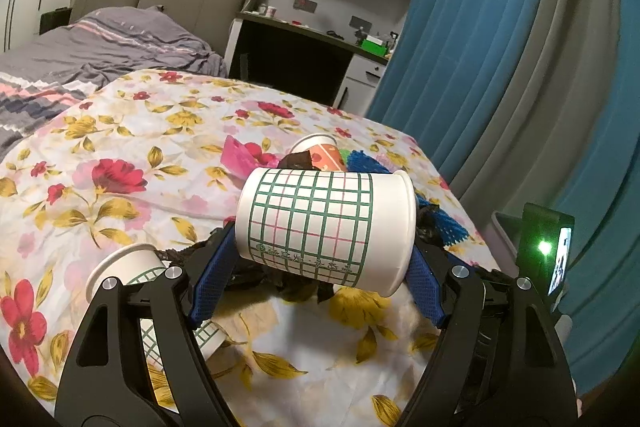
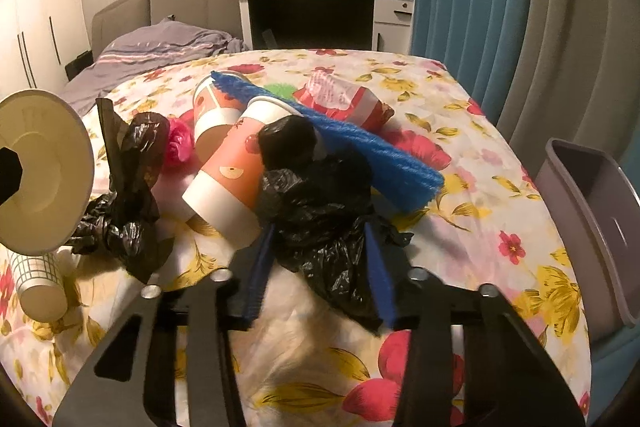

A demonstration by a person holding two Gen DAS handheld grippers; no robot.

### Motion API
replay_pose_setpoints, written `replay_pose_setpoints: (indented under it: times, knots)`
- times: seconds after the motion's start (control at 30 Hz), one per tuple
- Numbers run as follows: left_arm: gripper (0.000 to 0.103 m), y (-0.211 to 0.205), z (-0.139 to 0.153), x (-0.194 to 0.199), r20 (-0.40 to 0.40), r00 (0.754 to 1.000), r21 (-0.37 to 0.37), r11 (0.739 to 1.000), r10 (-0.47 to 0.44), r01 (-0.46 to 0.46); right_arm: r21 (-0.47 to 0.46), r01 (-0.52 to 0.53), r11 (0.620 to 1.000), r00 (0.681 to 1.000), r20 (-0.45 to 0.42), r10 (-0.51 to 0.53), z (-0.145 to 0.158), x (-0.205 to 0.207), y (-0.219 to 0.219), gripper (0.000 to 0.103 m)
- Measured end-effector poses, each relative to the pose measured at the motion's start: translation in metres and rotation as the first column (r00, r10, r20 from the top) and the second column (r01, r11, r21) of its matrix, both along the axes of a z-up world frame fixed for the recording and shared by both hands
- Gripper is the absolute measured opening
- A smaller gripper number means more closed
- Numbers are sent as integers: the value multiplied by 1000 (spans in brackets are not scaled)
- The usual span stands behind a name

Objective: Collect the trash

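Note:
My left gripper (image 1: 322, 239) is shut on a white paper cup with a green grid (image 1: 312, 223), held sideways between the blue pads above the floral bedspread (image 1: 120, 155). The right wrist view shows that cup's base (image 2: 40, 171) at the far left. My right gripper (image 2: 320, 227) has its blue fingers (image 2: 258, 275) on both sides of a crumpled black plastic bag (image 2: 320, 219) and they press into it. The bag leans on an orange-and-white paper cup (image 2: 228, 179).
A second grid cup (image 2: 36, 287) lies at the near left. Another black bag (image 2: 128, 187), a pink bag (image 2: 178, 143), a second orange cup (image 2: 212, 111), a blue foam net (image 2: 380, 155) and a red-and-white packet (image 2: 344, 99) litter the bed. A grey bin (image 2: 592, 227) stands off the right edge.

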State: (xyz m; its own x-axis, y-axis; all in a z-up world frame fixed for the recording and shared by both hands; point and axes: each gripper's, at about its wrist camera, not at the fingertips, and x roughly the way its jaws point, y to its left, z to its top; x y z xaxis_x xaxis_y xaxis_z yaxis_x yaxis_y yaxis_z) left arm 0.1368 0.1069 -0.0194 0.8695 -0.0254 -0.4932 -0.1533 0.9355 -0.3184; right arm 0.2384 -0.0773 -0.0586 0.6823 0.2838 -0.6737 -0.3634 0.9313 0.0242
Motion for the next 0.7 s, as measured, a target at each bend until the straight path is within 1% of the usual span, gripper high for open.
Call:
replay_pose_setpoints:
  times: [0.03, 0.07, 0.13, 0.23, 0.4, 0.7]
  knots:
    - [76, -1, 0, 0, 0, 1000, 1, 1000, -2, 2, -2, -3, 1000, 1000, -1, 3, 0, 0, 0, 26]
    - [76, -2, 0, 1, 1, 1000, 1, 1000, -3, 3, -3, -8, 1000, 1000, -1, 8, 0, -1, 0, 23]
    - [76, -3, 0, 1, 3, 1000, 2, 1000, -5, 5, -2, -19, 1000, 1000, 1, 19, 0, -4, 0, 14]
    - [76, -4, 0, 0, 7, 1000, 4, 1000, -8, 8, 2, -27, 1000, 1000, 8, 27, 1, -8, -1, 9]
    - [76, -5, -1, -1, 12, 1000, 7, 1000, -16, 16, 23, -23, 999, 999, 24, 23, 5, -19, -11, 7]
    - [76, -17, 4, -5, 32, 999, 17, 999, -44, 44, 94, -12, 995, 996, 84, 4, 28, -48, -42, 7]
